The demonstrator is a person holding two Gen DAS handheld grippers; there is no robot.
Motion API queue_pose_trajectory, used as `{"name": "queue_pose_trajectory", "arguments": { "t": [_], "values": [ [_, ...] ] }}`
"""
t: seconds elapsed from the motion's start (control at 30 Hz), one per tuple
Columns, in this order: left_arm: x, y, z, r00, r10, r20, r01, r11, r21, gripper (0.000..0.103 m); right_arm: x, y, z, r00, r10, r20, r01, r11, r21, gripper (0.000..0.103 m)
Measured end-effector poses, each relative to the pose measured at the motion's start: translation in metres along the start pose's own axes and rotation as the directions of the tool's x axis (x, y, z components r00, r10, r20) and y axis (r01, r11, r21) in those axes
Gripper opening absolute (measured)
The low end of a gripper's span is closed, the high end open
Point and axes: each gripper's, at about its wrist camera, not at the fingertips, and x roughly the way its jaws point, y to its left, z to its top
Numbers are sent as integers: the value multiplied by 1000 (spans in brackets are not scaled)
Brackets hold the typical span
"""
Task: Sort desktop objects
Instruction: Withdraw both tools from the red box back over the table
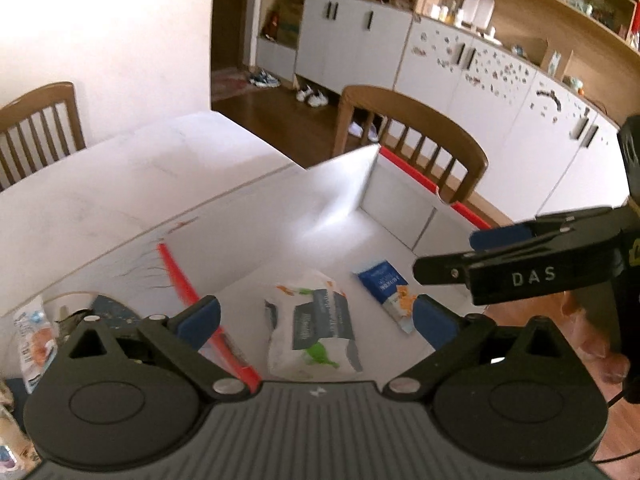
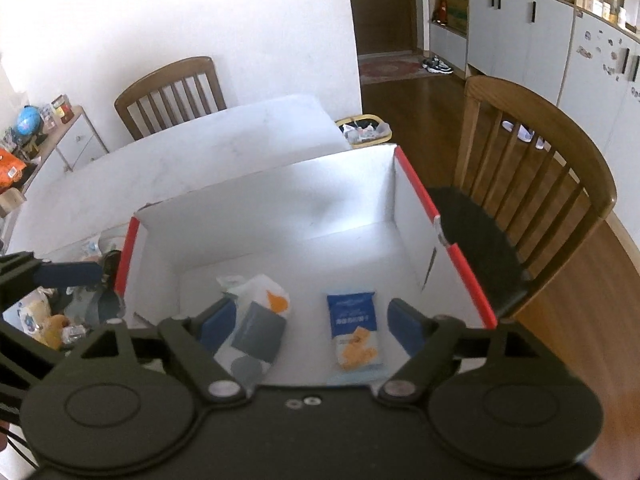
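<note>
Both packets lie on the floor of the white box (image 2: 280,216): the white packet (image 2: 256,332) toward its left wall, the blue packet (image 2: 354,332) beside it, apart. They look light, soft and crinkly, best pinched across flat middles. The left gripper (image 1: 316,316) and right gripper (image 2: 310,324) gape wide above the box, empty.

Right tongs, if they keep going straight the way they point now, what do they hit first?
Most likely the blue snack packet lying on the floor of the white box, between the open right tongs; depth is hard to judge.
</note>
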Motion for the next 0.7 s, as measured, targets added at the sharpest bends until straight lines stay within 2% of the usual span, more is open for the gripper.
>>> {"name": "queue_pose_trajectory", "arguments": {
  "t": [0.13,0.27,0.33,0.53,0.7],
  "values": [
    [-20,15,-7,999,19,46,-18,999,-32,103,-5,13,-6,1000,-1,12,1,1000,0,88],
    [-37,28,-15,995,59,85,-57,998,-24,103,-8,30,-11,1000,-4,13,4,1000,-6,89],
    [-45,35,-19,994,61,94,-59,998,-22,103,-9,40,-15,1000,-2,18,2,1000,-6,89],
    [-68,58,-39,991,67,113,-66,998,-9,103,-20,79,-25,997,48,62,-46,998,-34,99],
    [-86,85,-55,989,80,124,-79,997,-16,103,-25,117,-34,994,64,84,-59,996,-61,100]
  ]
}}
